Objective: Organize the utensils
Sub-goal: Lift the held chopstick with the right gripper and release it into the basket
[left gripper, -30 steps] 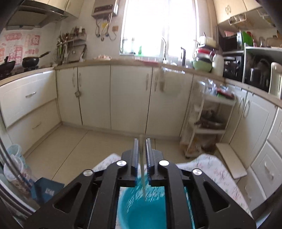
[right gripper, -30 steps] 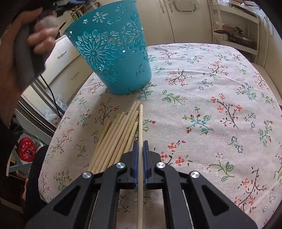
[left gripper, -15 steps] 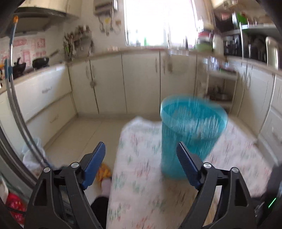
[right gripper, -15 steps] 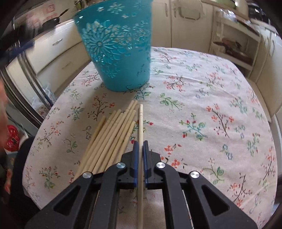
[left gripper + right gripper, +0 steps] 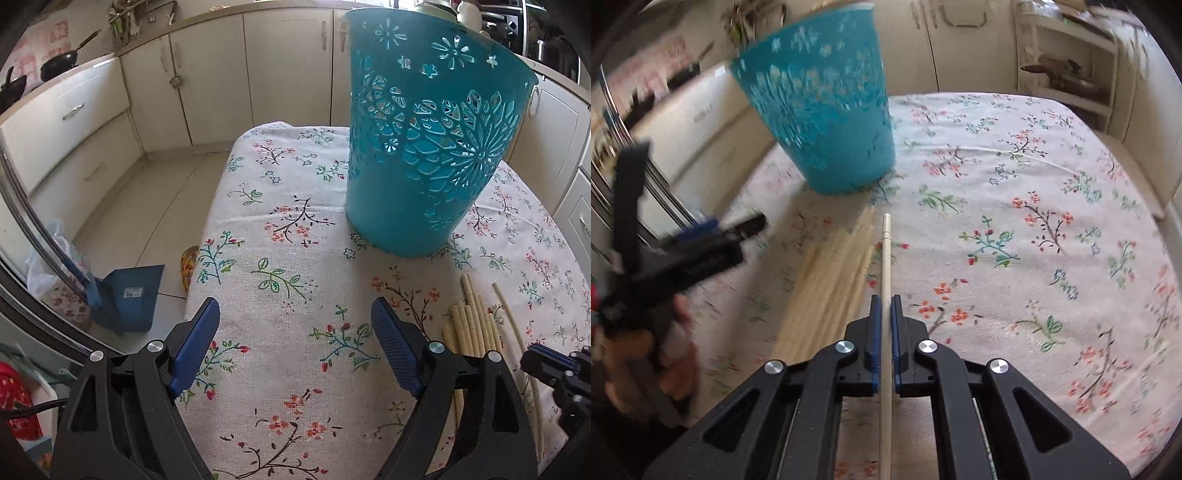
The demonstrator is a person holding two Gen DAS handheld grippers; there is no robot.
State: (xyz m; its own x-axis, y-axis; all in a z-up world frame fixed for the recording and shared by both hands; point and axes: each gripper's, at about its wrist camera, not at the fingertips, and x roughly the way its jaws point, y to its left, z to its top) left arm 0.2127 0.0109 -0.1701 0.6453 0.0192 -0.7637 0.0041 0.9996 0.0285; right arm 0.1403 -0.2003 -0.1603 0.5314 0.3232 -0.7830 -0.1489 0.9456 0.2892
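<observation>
A kitchen of cream cabinets (image 5: 218, 77) and pale floor tiles surrounded a counter (image 5: 258, 206) draped in a coarse woven cloth printed with small flowers and twigs. On it stood a teal plastic basket (image 5: 424, 147), a tapered round tub wider at the rim, its wall cut through with flower and star openings. Near its base lay a bundle of chopsticks (image 5: 827, 288), pale wooden sticks, slim and straight, side by side and fanned slightly, with ringed grooves near their ends in the left wrist view. The right gripper (image 5: 885, 306) held its blue ribbed fingers closed on one chopstick (image 5: 886, 258), which ran straight out between them toward the basket, just beside the bundle's right edge; whether it touched the cloth could not be told. The left gripper (image 5: 291, 325) hovered over bare cloth left of the bundle with its fingers spread wide, having just opened, and nothing lay between them. In the right wrist view it showed blurred at the left edge, gripped by a hand (image 5: 646, 354). The cloth was free to the right of the sticks across to the far rim; the counter's left edge fell away to the floor, where a blue dustpan (image 5: 125, 295) stood.
</observation>
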